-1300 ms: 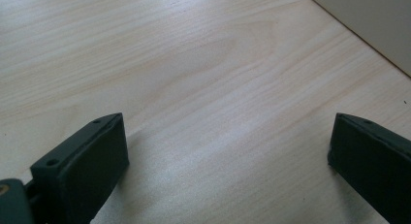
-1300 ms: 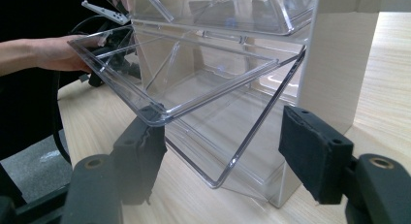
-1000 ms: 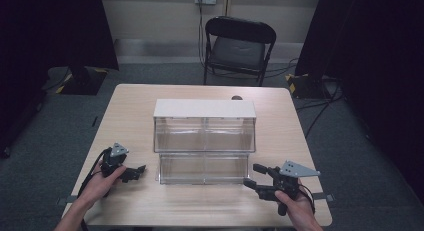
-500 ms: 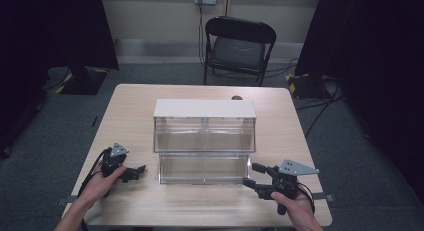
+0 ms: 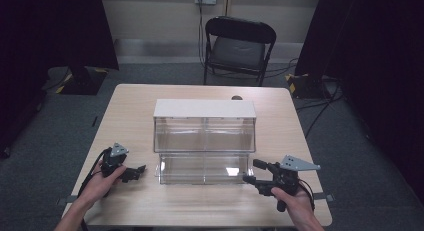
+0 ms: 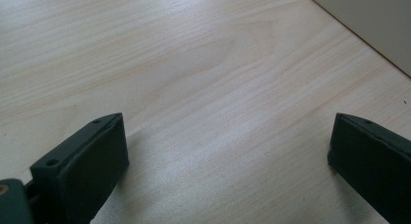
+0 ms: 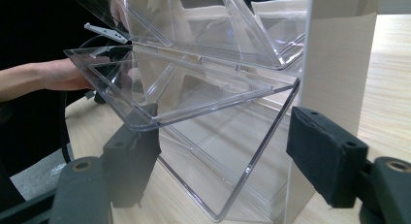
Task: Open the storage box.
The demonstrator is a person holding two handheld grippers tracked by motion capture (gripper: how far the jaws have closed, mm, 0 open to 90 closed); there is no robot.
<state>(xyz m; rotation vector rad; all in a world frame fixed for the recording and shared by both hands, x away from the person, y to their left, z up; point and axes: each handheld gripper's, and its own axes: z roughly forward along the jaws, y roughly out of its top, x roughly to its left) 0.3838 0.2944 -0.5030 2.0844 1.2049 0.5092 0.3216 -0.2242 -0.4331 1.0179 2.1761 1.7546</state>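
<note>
**Two grippers flank a clear two-tier bin**

Two black hand-held grippers sit at the near edge of the pale wooden table (image 5: 130, 98). The left gripper (image 5: 136, 172) rests low by the person's left hand (image 5: 100, 183), near the bin's left end but apart from it; in its own view the jaws stand wide apart over bare wood, nothing between them. The right gripper (image 5: 252, 172) points at the lower right corner of the transparent plastic two-tier bin with a white flat top (image 5: 204, 109), which stands mid-table. Its jaws have just been opening. In the right gripper view the bin's clear hinged lower flap (image 7: 184, 95) lies tilted between the jaws; the left pad sits under its front lip, whether touching is hard to make out, and the right pad stands clear. Clear walls overlap, so inner compartments are hard to read. A black folding chair (image 5: 239, 43) stands beyond the table.
</note>
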